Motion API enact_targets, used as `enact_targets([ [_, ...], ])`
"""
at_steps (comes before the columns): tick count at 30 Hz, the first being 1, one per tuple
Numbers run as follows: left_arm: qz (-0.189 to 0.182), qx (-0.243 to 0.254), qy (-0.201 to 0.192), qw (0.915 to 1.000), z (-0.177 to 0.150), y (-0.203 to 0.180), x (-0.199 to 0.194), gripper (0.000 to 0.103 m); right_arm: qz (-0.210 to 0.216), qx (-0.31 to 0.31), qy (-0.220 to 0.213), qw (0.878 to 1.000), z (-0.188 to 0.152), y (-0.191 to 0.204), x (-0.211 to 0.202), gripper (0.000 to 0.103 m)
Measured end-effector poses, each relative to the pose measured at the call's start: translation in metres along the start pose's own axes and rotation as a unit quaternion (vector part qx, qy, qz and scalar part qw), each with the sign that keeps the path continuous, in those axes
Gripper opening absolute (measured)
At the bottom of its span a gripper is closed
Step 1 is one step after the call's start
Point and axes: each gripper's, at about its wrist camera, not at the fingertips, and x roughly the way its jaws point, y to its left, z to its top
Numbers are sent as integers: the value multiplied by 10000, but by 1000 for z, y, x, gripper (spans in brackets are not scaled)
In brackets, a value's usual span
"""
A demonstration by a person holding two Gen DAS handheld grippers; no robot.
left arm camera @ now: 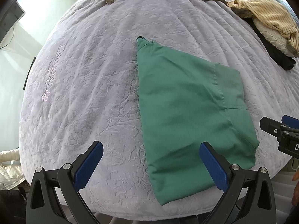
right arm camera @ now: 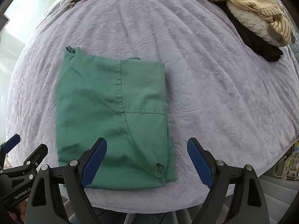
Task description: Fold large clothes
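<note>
On lavender embossed bedspread [right arm camera: 205,74] — folded green garment [right arm camera: 112,115], flat.

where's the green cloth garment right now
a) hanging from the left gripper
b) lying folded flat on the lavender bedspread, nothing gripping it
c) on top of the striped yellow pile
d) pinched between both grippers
b: the green cloth garment lies in a flat folded rectangle on the lavender bedspread, and both the left gripper and right gripper hover open above it.

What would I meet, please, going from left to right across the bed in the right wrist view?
Tip of the left gripper → folded green garment → bare lavender bedspread → black garment beneath the striped cream clothes pile.
</note>
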Motion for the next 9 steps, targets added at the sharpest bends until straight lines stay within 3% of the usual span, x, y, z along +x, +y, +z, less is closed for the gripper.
enact_targets([
  [9,14,-13,-15,10000,-1,-1,0,103,-6,-5,41,10000,-2,-1,2,90],
])
